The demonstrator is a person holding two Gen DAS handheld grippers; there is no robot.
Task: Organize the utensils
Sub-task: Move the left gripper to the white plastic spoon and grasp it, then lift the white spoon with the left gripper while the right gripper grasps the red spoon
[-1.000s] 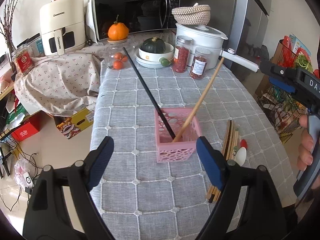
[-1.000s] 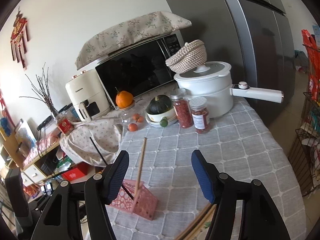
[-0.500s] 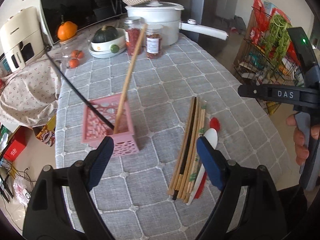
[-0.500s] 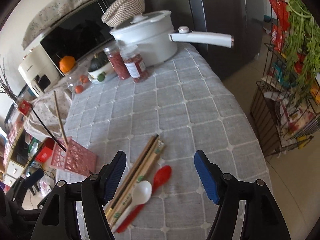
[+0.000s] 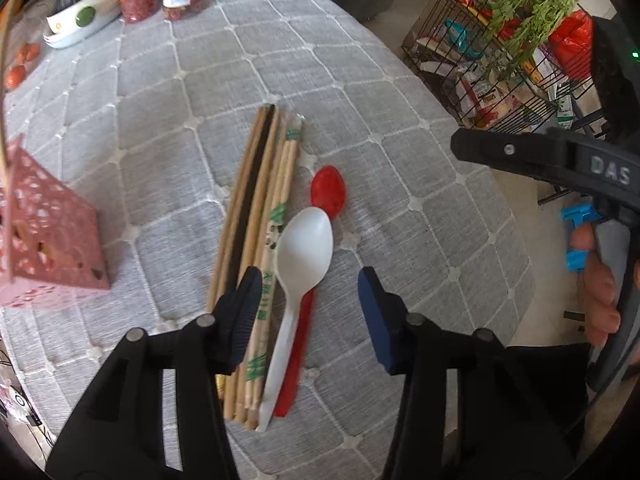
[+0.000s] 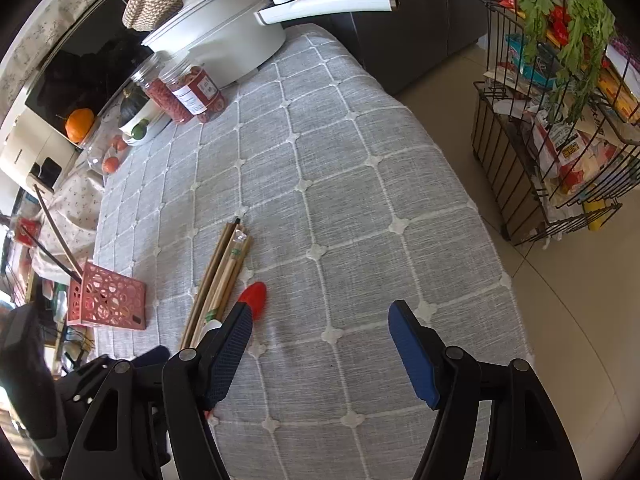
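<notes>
The left gripper (image 5: 308, 296) fingers (image 5: 244, 304) are closing, not yet touching anything, with the white spoon (image 5: 302, 264) handle lying between them on the grey-clothed table (image 5: 160, 120). At nine o'clock stands a pink basket (image 5: 48, 236). Just left of the white spoon lies a bundle of chopsticks (image 5: 260, 200); a red spoon (image 5: 328, 190) lies partly under it, bowl at one o'clock. The right gripper (image 6: 320, 344) fingers stand apart, empty, over bare cloth.

We are seeing a matt, woven grey quilted tablecloth (image 5: 152, 128), a glossy white plastic spoon (image 5: 304, 248), smooth wooden chopsticks (image 5: 256, 184) and a perforated pink plastic basket (image 6: 106, 300).
</notes>
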